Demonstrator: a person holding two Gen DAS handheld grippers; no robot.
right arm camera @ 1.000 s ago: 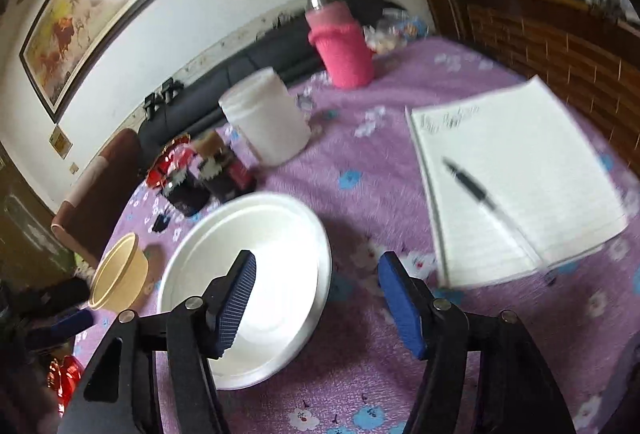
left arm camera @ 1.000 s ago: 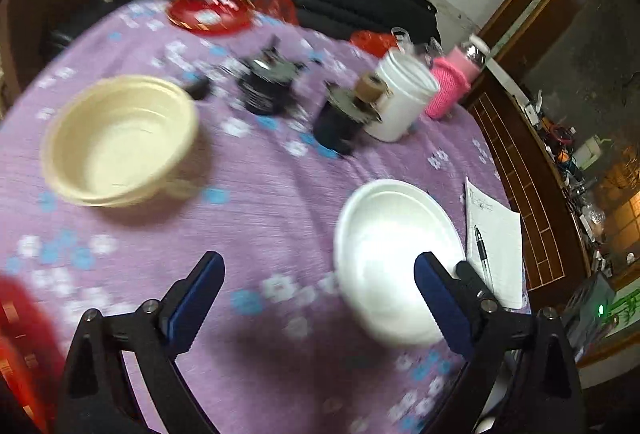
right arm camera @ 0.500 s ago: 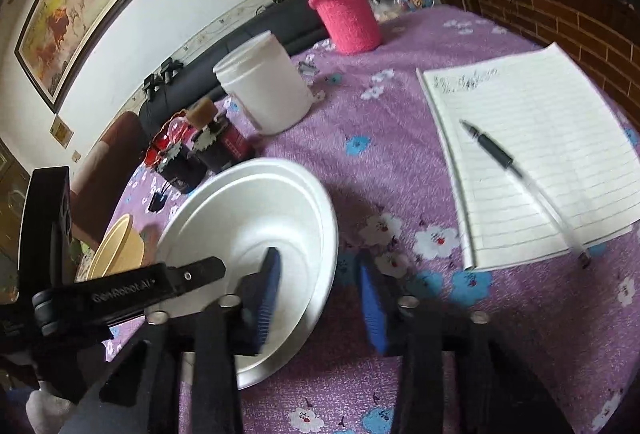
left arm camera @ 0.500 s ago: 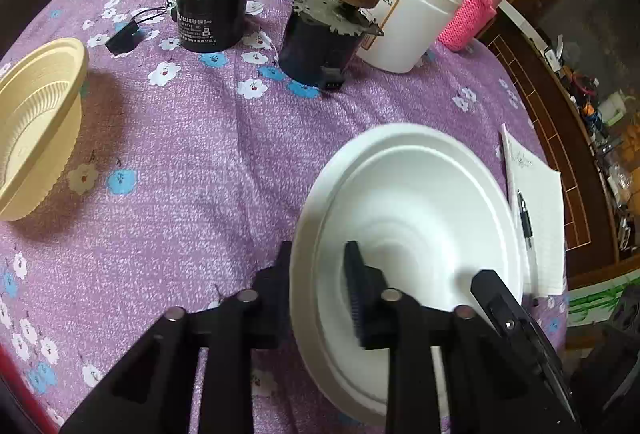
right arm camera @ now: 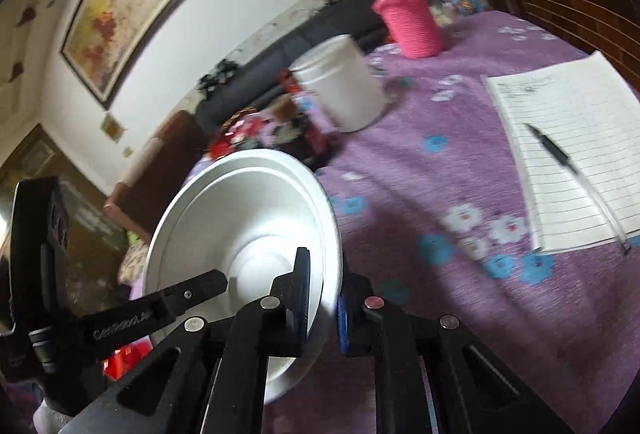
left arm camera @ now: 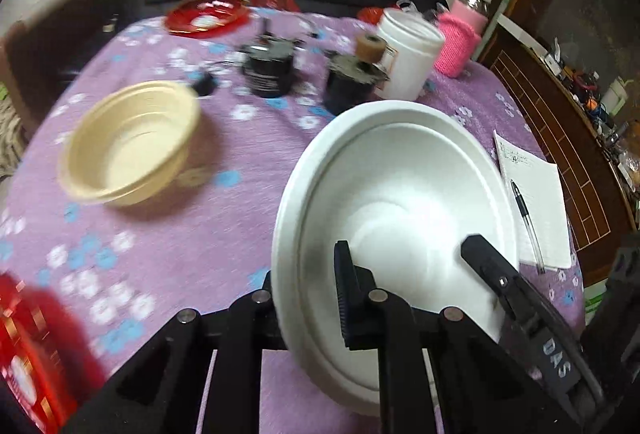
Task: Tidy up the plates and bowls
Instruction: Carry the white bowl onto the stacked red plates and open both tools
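Both grippers pinch the white plate's near rim: the left gripper (left arm camera: 310, 298) and right gripper (right arm camera: 324, 298) hold the plate (left arm camera: 396, 202) tilted above the purple cloth (left arm camera: 192, 226). Farther left sits the cream bowl (left arm camera: 128, 146).

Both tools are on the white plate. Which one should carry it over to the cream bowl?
Left, probably. The left tool pinches the white plate on the rim nearest the cream bowl; the right tool holds the opposite rim.
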